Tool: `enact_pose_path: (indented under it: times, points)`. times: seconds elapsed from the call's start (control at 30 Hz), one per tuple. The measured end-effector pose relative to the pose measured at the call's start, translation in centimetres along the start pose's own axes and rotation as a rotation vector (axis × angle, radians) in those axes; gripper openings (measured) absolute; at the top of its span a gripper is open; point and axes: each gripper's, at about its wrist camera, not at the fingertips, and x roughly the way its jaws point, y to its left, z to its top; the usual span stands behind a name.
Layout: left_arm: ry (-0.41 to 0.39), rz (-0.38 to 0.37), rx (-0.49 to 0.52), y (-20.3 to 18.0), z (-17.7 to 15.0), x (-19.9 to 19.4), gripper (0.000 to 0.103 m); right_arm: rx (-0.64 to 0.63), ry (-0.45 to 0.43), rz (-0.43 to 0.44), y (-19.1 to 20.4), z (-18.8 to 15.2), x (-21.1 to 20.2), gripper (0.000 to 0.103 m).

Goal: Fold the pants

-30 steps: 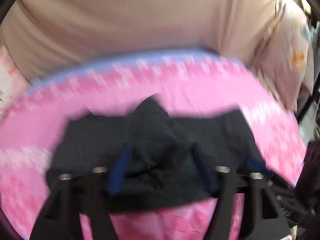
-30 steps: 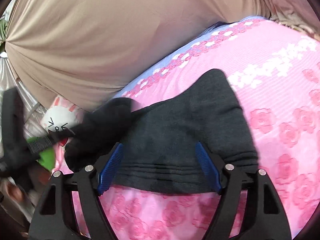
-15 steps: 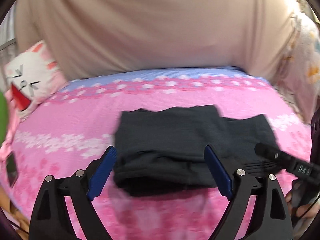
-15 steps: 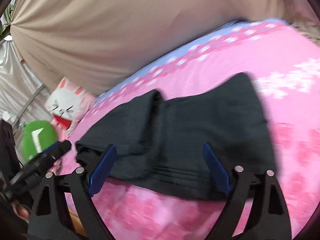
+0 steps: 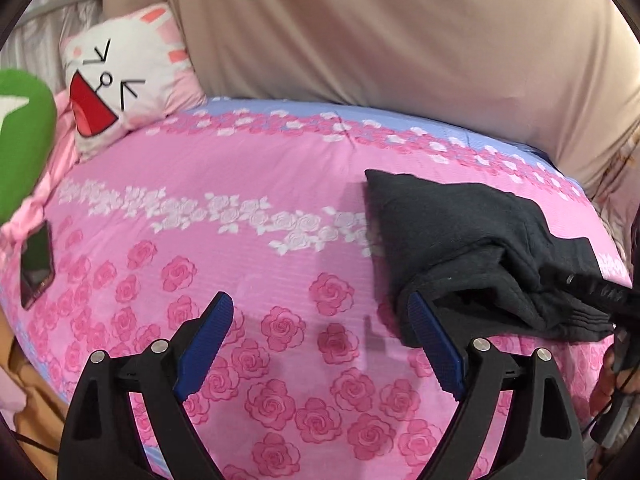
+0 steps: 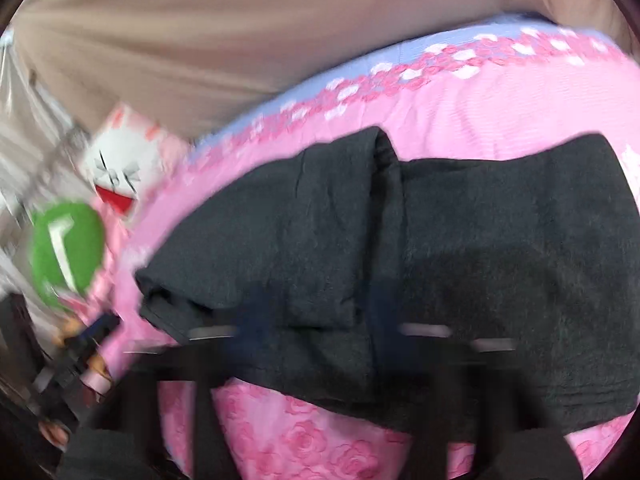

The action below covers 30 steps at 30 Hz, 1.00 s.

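The dark grey pants (image 5: 472, 240) lie folded in a bundle on the pink rose bedspread (image 5: 248, 248), at the right in the left wrist view. My left gripper (image 5: 320, 320) is open and empty, its right pad (image 5: 436, 344) beside the bundle's near corner. In the right wrist view the pants (image 6: 440, 248) fill the middle. My right gripper (image 6: 316, 320) is motion-blurred over the bundle's near edge; its jaws stand apart with fabric under them, and no grip shows. The right gripper's body also shows at the right edge of the left wrist view (image 5: 600, 292).
A white rabbit cushion (image 5: 124, 76) and a green plush (image 5: 20, 140) sit at the bed's left end. A phone (image 5: 37, 264) lies near the left edge. A beige curtain (image 5: 400, 32) hangs behind the bed.
My left gripper has swung left, away from the pants, which now sit at its right. My right gripper has moved closer in over the bundle and is blurred.
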Motion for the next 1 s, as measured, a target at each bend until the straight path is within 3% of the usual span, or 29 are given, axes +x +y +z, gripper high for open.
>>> enact_pose_path:
  times: [0.07, 0.17, 0.23, 0.3, 0.37, 0.43, 0.5, 0.57, 0.67, 0.7, 0.77, 0.87, 0.93, 1.0]
  points:
    - [0.011, -0.012, -0.006, 0.1, -0.1, 0.5, 0.087, -0.015, -0.069, 0.056, 0.9, 1.3, -3.0, 0.008]
    - [0.011, -0.025, 0.009, -0.5, -0.3, 0.5, 0.087, -0.072, -0.160, 0.032, 1.4, 2.3, -7.1, 0.008]
    - [0.010, -0.037, 0.022, -0.9, -0.5, 0.4, 0.087, -0.066, -0.120, -0.068, -0.3, 1.8, -6.3, 0.013]
    - [0.010, -0.049, 0.031, -1.3, -0.7, 0.5, 0.087, 0.023, -0.003, -0.115, -3.4, 0.2, -3.9, 0.024]
    - [0.013, -0.054, 0.040, -1.6, -0.7, 0.5, 0.087, 0.161, 0.062, -0.008, -5.8, -1.4, -2.5, 0.027]
    - [0.016, -0.058, 0.047, -2.0, -0.6, 0.6, 0.087, 0.279, 0.060, 0.142, -7.0, -2.1, -1.8, 0.059]
    - [0.016, -0.062, 0.053, -2.3, -0.6, 0.5, 0.087, 0.267, 0.045, 0.181, -6.5, -2.0, -1.6, 0.075]
    - [0.016, -0.064, 0.059, -2.6, -0.6, 0.4, 0.087, 0.184, 0.056, 0.157, -4.9, -1.7, -0.7, 0.074]
    - [0.013, -0.055, 0.055, -2.5, -0.5, 0.2, 0.087, 0.074, 0.080, 0.116, -1.9, -1.5, 1.8, 0.040]
    - [0.014, -0.052, 0.050, -2.4, -0.4, 0.1, 0.087, 0.040, 0.084, 0.108, -1.0, -1.2, 1.9, 0.023]
    - [0.013, -0.050, 0.041, -2.2, -0.1, -0.1, 0.087, -0.006, 0.024, 0.122, 0.5, 0.3, -0.1, 0.020]
    - [-0.006, -0.056, 0.035, -1.8, 0.3, -1.1, 0.087, -0.075, -0.151, 0.167, 2.9, 3.4, -6.6, 0.019]
    - [-0.017, -0.069, 0.037, -1.7, 0.3, -1.5, 0.087, -0.116, -0.253, 0.105, 2.9, 3.9, -10.6, 0.019]
    - [-0.010, -0.087, 0.043, -1.8, 0.2, -1.3, 0.087, -0.122, -0.258, -0.050, 0.4, 3.2, -11.6, 0.020]
